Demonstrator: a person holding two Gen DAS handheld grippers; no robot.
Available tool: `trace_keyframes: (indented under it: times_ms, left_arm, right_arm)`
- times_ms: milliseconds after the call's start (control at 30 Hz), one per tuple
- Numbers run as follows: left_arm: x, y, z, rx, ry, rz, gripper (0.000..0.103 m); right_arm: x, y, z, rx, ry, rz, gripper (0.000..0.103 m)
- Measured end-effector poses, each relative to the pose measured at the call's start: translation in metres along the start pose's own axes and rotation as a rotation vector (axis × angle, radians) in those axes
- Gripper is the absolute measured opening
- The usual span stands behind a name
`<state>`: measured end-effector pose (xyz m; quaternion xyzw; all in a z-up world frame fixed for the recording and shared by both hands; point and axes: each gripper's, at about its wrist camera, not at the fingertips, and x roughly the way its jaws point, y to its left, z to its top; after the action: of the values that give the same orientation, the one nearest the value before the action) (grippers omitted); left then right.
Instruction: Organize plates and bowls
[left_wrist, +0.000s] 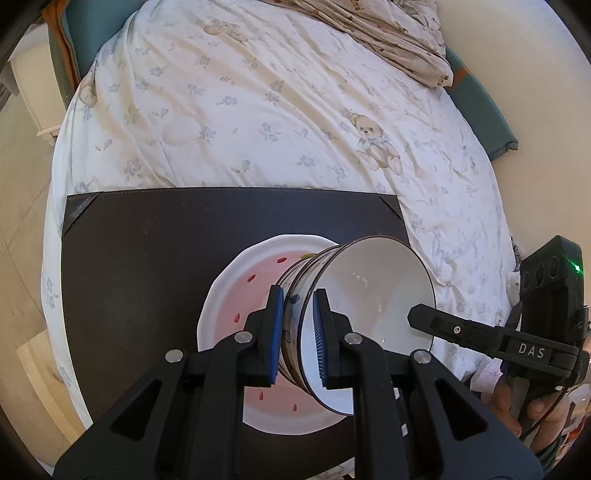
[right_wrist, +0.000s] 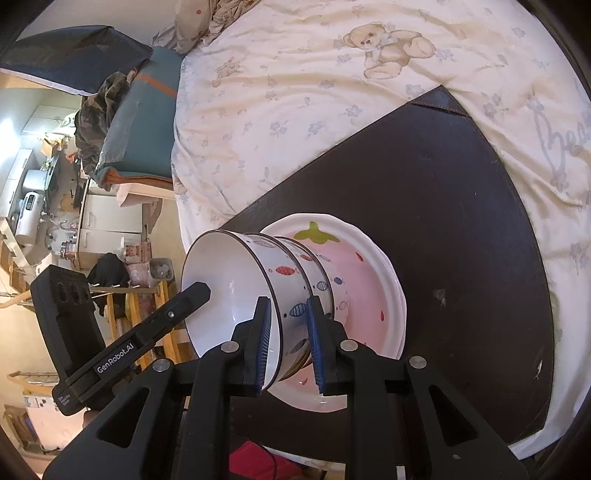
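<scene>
We pinch the top bowl (left_wrist: 369, 314) rim with both the left gripper (left_wrist: 298, 332) and right gripper (right_wrist: 286, 339), lowering it level onto the pink plate (left_wrist: 236, 295).

Bright, soft daylight throughout, warm on the bedsheet (left_wrist: 258, 110). Small glare specks inside the white bowl (left_wrist: 373, 295). Heavy fisheye bending and dark vignetting at the edges of both views. Sharp focus centrally, faint shadows.
</scene>
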<state>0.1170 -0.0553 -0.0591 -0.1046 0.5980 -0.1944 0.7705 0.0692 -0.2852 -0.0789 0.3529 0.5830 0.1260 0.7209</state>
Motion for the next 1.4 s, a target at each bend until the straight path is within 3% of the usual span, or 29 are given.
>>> trace_keyframes:
  times_ms: [300,367,400,433,467,500,633,767,800,867,933,1067,1200,1300,1400]
  left_arm:
    - [-0.004,0.002,-0.001,-0.015,-0.001,0.007,0.014]
    - [-0.009,0.005,-0.004,-0.026,-0.004,0.003,0.016]
    - [-0.012,0.006,-0.006,-0.022,-0.008,0.009,0.021]
    - [-0.015,0.006,-0.008,-0.009,-0.017,0.026,0.031]
    - [-0.021,0.004,-0.012,0.011,-0.038,0.062,0.037]
    - [-0.026,0.003,-0.014,0.024,-0.058,0.09,0.044]
    - [-0.052,-0.004,-0.032,0.069,-0.168,0.202,0.049]
    - [-0.071,-0.01,-0.053,0.087,-0.222,0.26,0.049]
    - [-0.076,-0.01,-0.059,0.08,-0.244,0.27,0.049]
    - [-0.084,-0.01,-0.071,0.068,-0.278,0.284,0.055]
    - [-0.09,-0.013,-0.083,0.089,-0.304,0.286,0.082]
    - [-0.103,-0.021,-0.108,0.109,-0.376,0.308,0.085]
    - [-0.12,-0.025,-0.134,0.107,-0.471,0.337,0.103]
    - [-0.133,-0.028,-0.156,0.116,-0.547,0.366,0.103]
    - [-0.139,-0.025,-0.167,0.103,-0.56,0.36,0.103]
  right_arm:
    - [0.0,0.005,-0.003,-0.033,-0.014,-0.027,0.023]
    - [-0.003,0.007,-0.004,-0.035,-0.022,-0.021,0.023]
    - [-0.006,0.008,-0.005,-0.046,-0.031,-0.019,0.025]
    - [-0.01,0.011,-0.006,-0.067,-0.043,-0.022,0.034]
    - [-0.015,0.014,-0.008,-0.09,-0.059,-0.031,0.055]
    - [-0.02,0.018,-0.011,-0.109,-0.077,-0.036,0.062]
    - [-0.037,0.033,-0.024,-0.203,-0.153,-0.068,0.067]
    - [-0.057,0.047,-0.048,-0.296,-0.283,-0.136,0.099]
    - [-0.062,0.049,-0.054,-0.313,-0.314,-0.145,0.101]
    - [-0.072,0.053,-0.066,-0.348,-0.354,-0.148,0.103]
    - [-0.078,0.057,-0.078,-0.395,-0.39,-0.176,0.103]
    - [-0.087,0.06,-0.105,-0.479,-0.474,-0.259,0.103]
    - [-0.098,0.057,-0.131,-0.502,-0.515,-0.304,0.103]
    - [-0.107,0.053,-0.149,-0.514,-0.535,-0.323,0.103]
    - [-0.112,0.05,-0.165,-0.52,-0.545,-0.333,0.103]
